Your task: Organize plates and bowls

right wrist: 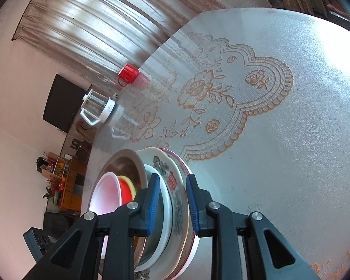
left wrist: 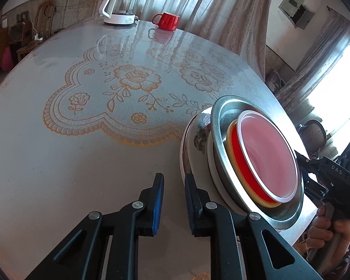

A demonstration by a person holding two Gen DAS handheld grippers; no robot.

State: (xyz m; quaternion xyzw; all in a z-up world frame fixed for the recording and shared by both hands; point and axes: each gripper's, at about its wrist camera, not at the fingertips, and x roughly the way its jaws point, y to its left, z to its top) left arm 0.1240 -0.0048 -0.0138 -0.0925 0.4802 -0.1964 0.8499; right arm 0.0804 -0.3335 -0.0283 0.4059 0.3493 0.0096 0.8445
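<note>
Steel, ceramic and plastic are nested into one stack [left wrist: 252, 161], which sits close to the edge of the tabletop [left wrist: 81, 154]. At the bottom a pink-rimmed plate [right wrist: 186, 170] can be made out, then a patterned ceramic bowl [right wrist: 175, 186], a plain white dish [right wrist: 165, 196], a wide steel bowl [left wrist: 221, 121], a yellow dish [left wrist: 229, 137] and a red plastic bowl with a white rim [left wrist: 266, 156].

The right gripper [right wrist: 172, 203] straddles the near rims of the stack, with one blue pad on the inner side by the steel and white rims and the other pad outside the patterned bowl. The jaws are narrow, yet whether the pads actually press on the rims cannot be told. The left gripper [left wrist: 173, 200] is narrowed on nothing; its pads hang over bare tabletop just beside the stack's foot.

The ceramic pieces are judged to be heavy, stiff, glazed and brittle, so a pinch on one rim alone is likely to slip or to tip the load. The steel bowl is smooth and would slide against the glaze; the plastic pieces are light and may shift or rattle loose. A hold across several rims at once, backed by a second hold on the opposite side or under the lowest plate, is judged safest.

A red mug [left wrist: 166, 21] and a glass kettle [left wrist: 119, 7] stand well apart at the far edge.
</note>
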